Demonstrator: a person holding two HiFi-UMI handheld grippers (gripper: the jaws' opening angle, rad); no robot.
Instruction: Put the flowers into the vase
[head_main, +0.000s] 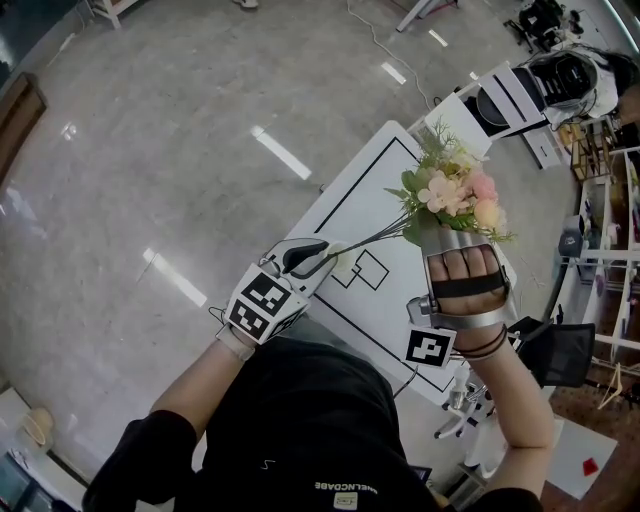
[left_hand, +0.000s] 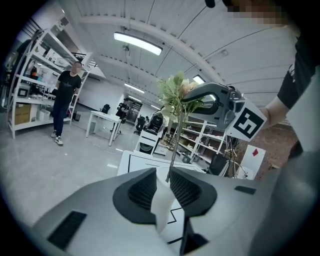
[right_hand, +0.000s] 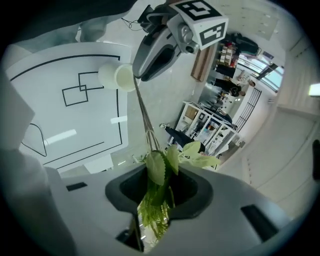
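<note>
**Stems meet the vase mouth above the table**

In the head view the blooms cover the jaws of the right gripper (head_main: 447, 232). The vase (head_main: 338, 263) shows only as a white sliver at the tip of the left gripper (head_main: 322, 258). The thin wiry stems (right_hand: 142, 110) run to the vase's round mouth, and how far they go in is hidden.

The left gripper's ribbed black pads (left_hand: 145, 190) are clamped on the vase, a smooth, matt white tube lying roughly level. The right gripper's jaws are closed on the flowers (head_main: 455, 190) low in the bunch, with serrated green leaves (right_hand: 159, 172) bulging between them. The bunch is soft pink, cream and peach with feathery green sprigs. Both things hang over the white table (head_main: 350, 195), which is marked with black lines
</note>
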